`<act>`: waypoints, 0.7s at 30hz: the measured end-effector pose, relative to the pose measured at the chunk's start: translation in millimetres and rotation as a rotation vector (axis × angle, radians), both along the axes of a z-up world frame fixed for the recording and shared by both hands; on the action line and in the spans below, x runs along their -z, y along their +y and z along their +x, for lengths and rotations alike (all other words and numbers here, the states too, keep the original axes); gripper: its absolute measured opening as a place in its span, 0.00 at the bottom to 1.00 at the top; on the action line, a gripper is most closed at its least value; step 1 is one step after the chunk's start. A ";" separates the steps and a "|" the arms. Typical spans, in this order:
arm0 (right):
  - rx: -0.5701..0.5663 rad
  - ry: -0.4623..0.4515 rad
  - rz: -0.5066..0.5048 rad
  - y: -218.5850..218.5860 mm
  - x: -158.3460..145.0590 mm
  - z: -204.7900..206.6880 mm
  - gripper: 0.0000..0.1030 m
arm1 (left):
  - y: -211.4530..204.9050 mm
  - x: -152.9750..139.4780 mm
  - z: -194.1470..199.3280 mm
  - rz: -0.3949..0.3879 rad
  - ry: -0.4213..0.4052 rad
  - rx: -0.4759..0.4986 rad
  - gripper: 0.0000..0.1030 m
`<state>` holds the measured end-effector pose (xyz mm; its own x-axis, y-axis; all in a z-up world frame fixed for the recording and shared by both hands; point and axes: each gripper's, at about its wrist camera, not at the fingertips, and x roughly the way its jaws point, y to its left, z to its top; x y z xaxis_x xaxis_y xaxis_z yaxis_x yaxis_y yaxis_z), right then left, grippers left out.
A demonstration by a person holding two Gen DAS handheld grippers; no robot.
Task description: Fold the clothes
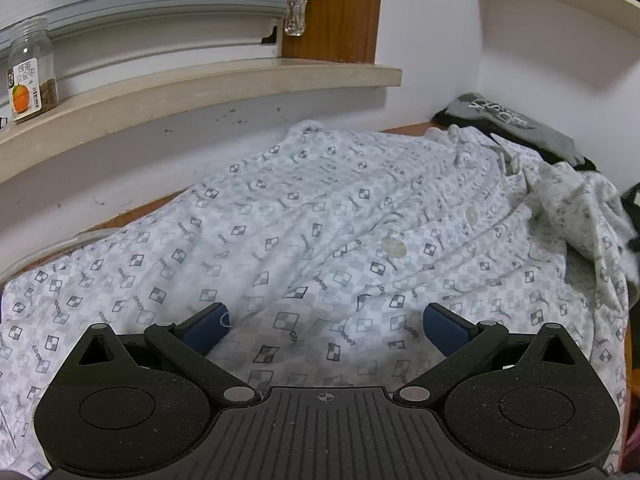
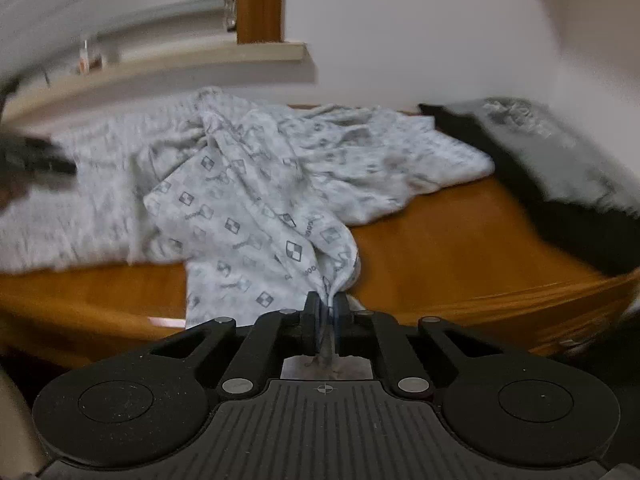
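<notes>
A white shirt (image 1: 320, 216) with a grey checker print lies spread over the wooden table, its button placket running to the right. My left gripper (image 1: 326, 326) hovers open just above the shirt's near part, with nothing between its blue pads (image 1: 206, 326). In the right wrist view the same shirt (image 2: 248, 200) is bunched up, and one sleeve or corner is drawn toward the camera. My right gripper (image 2: 327, 308) is shut on that pinched edge of cloth, near the table's front edge. This view is blurred by motion.
A dark grey and black garment (image 1: 516, 128) lies in the far right corner against the wall, seen as a dark pile (image 2: 552, 168) in the right view. A window sill (image 1: 192, 92) carries a glass jar (image 1: 30, 72). Bare orange-brown table (image 2: 460, 248) shows to the right.
</notes>
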<state>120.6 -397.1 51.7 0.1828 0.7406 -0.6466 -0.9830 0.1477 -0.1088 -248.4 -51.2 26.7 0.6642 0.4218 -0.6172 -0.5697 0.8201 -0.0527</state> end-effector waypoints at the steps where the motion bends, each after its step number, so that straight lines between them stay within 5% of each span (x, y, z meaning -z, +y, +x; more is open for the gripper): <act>1: 0.013 -0.028 -0.007 -7.7 -9.4 2.6 0.06 | -0.2 0.0 -0.1 0.001 0.000 0.000 1.00; 10: 0.175 -0.348 0.013 -73.8 -119.9 8.7 0.06 | -2.8 -0.6 -0.8 0.013 0.002 0.008 1.00; 16: 0.170 -0.496 -0.023 -76.0 -140.4 -7.0 0.06 | -6.1 -0.9 -4.5 0.021 0.009 0.000 1.00; 21: 0.139 -0.528 -0.041 -63.0 -139.0 -13.9 0.07 | -11.1 -1.7 -12.7 0.029 0.014 0.014 1.00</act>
<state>106.7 -460.1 190.7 0.5848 0.6626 -0.4680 -0.7647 0.2579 -0.5905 -261.1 -62.3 28.4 0.6613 0.4305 -0.6142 -0.5589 0.8290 -0.0208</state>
